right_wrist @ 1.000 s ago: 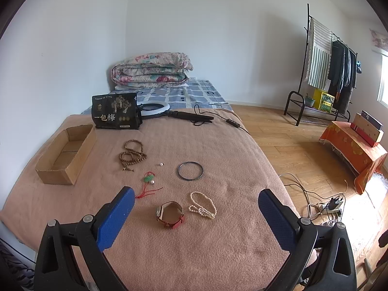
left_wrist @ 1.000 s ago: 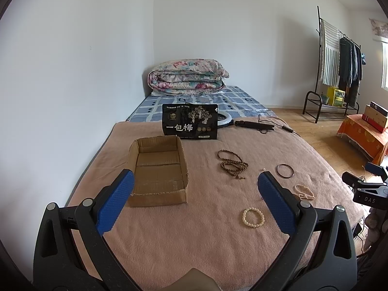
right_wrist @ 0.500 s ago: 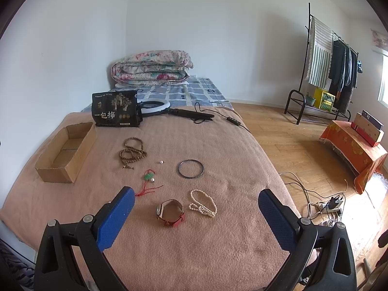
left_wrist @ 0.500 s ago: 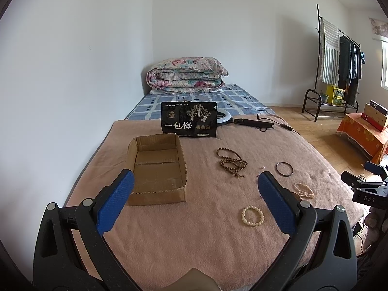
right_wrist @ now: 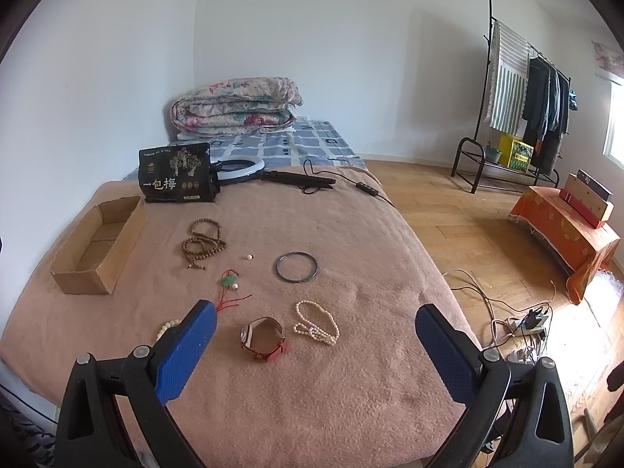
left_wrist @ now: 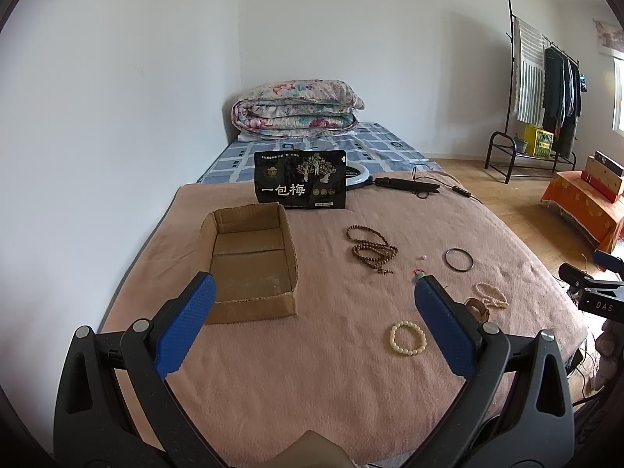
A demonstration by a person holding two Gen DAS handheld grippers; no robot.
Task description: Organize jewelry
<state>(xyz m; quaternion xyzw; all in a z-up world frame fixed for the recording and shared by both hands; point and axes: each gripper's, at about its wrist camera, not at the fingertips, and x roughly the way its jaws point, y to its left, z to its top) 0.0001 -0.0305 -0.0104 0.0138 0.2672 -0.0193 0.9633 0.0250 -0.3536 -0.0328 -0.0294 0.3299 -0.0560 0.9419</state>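
Note:
Jewelry lies spread on a pink blanket (right_wrist: pixel 351 234). An empty cardboard box (left_wrist: pixel 249 261) (right_wrist: pixel 97 245) sits at the left. Brown wooden beads (left_wrist: pixel 370 247) (right_wrist: pixel 202 241), a dark bangle (left_wrist: pixel 459 259) (right_wrist: pixel 295 267), a pearl necklace (right_wrist: pixel 316 321) (left_wrist: pixel 492 294), a white bead bracelet (left_wrist: pixel 407 338), a red-strapped watch (right_wrist: pixel 264 337), a green pendant on red cord (right_wrist: pixel 230 282) and a loose pearl (right_wrist: pixel 249 257) lie apart. My left gripper (left_wrist: pixel 312 327) is open above the blanket near the box. My right gripper (right_wrist: pixel 316 347) is open, hovering over the watch and necklace. Both hold nothing.
A black pouch (left_wrist: pixel 300 185) stands behind the box. A ring light with cable (right_wrist: pixel 273 169) lies beyond it, and a folded quilt (left_wrist: pixel 296 107) at the wall. A clothes rack (right_wrist: pixel 522 97), an orange-covered stand (right_wrist: pixel 565 226) and floor cables (right_wrist: pixel 518 319) are to the right.
Both views have shifted slightly forward and down toward the blanket. No jewelry has moved and both grippers stay open.

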